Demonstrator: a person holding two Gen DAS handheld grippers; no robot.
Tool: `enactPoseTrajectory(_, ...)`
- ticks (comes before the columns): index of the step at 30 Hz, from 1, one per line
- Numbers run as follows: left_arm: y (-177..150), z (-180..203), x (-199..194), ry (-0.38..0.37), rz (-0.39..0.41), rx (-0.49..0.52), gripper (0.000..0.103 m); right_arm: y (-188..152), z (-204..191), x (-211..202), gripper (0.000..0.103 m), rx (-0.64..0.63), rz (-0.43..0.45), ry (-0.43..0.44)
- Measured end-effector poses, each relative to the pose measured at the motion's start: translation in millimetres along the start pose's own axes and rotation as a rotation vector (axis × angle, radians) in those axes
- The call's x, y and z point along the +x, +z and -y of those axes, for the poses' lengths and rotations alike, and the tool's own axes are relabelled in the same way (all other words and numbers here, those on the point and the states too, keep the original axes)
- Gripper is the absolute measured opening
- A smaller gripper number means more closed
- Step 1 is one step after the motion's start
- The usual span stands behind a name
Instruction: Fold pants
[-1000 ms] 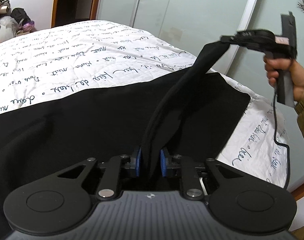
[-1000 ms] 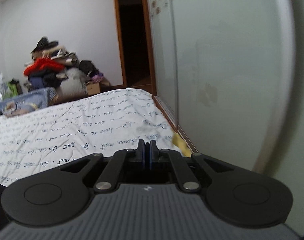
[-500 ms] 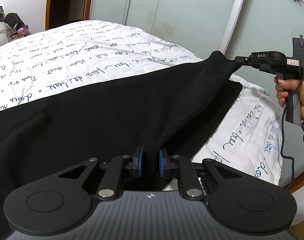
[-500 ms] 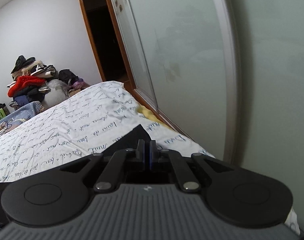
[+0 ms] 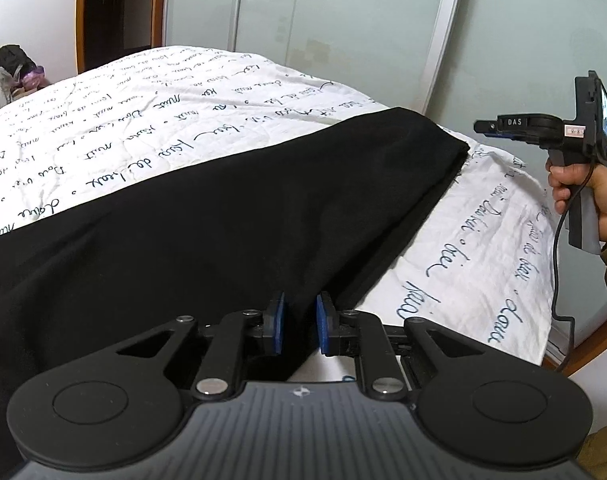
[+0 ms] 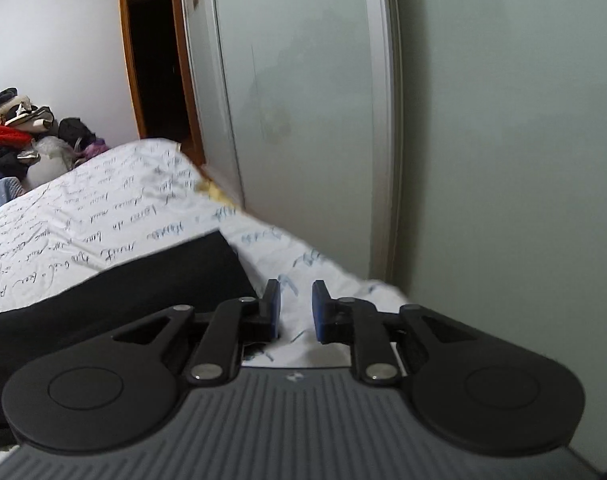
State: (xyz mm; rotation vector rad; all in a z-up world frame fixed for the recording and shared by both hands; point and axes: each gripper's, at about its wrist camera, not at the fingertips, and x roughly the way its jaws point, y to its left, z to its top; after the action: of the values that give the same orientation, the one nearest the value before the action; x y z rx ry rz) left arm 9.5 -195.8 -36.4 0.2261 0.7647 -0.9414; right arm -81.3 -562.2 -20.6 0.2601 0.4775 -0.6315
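Black pants [image 5: 223, 224] lie folded lengthwise across the white bedspread with blue script [image 5: 115, 128]. My left gripper [image 5: 299, 326] has its blue pads on either side of the near edge of the pants, with black cloth between them. My right gripper [image 6: 295, 306] is open and empty, just off the far corner of the pants [image 6: 151, 280], above the bedspread [image 6: 83, 220]. It also shows in the left wrist view [image 5: 483, 126], held in a hand to the right of the pants' far corner.
Frosted sliding wardrobe doors [image 5: 343, 32] stand close along the far side of the bed. A dark doorway [image 6: 155, 60] is at the back. A pile of clothes [image 6: 19, 128] sits beyond the bed at the left. A cable [image 5: 559, 264] hangs from the right gripper.
The right gripper lowered the pant leg onto the bed, opened and let go of it. The lifted cloth now lies flat. The left gripper stayed on the near edge.
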Motion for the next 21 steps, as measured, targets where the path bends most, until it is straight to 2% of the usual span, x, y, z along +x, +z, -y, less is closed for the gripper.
enactPoseTrajectory(1, 0, 1, -2, -0.005, 0.008, -0.004, 0.016, 1, -3, -3, 0.018, -0.005, 0.012, 0.017)
enactPoseTrajectory(4, 0, 2, -9, -0.052, 0.030, -0.008, 0.016, 2, -18, -2, 0.030, -0.049, 0.003, 0.124)
enactPoseTrajectory(7, -1, 5, -17, -0.099, 0.035, 0.002, 0.016, -3, -35, 12, 0.030, -0.121, -0.061, 0.145)
enactPoseTrajectory(9, -3, 7, -23, -0.078, 0.052, 0.034, 0.016, -13, -41, 24, 0.025, -0.195, -0.126, 0.101)
enactPoseTrajectory(10, -4, 7, -25, -0.053, 0.061, 0.044, 0.016, -16, -42, 25, 0.025, -0.212, -0.130, 0.077)
enactPoseTrajectory(11, -4, 6, -26, -0.026, 0.068, 0.040, 0.016, -18, -39, 21, 0.026, -0.202, -0.116, 0.057)
enactPoseTrajectory(13, -1, -2, -26, 0.007, 0.077, -0.003, 0.016, -15, -27, 12, 0.027, -0.104, -0.081, 0.087)
enactPoseTrajectory(14, 2, -8, -26, 0.018, 0.079, -0.036, 0.016, -14, -22, 12, 0.033, -0.060, -0.076, 0.102)
enactPoseTrajectory(15, 4, -13, -24, 0.031, 0.081, -0.062, 0.016, -13, -18, 13, 0.043, -0.031, -0.074, 0.105)
enactPoseTrajectory(18, 9, -27, -11, 0.070, 0.038, -0.109, 0.016, -15, -11, 21, 0.058, -0.027, -0.071, 0.073)
enactPoseTrajectory(20, 7, -29, 1, 0.032, -0.055, -0.105, 0.016, -18, -7, 28, 0.062, -0.042, -0.110, 0.070)
enactPoseTrajectory(21, 3, -25, 2, 0.020, -0.060, -0.084, 0.016, -20, -6, 29, 0.062, -0.044, -0.125, 0.056)
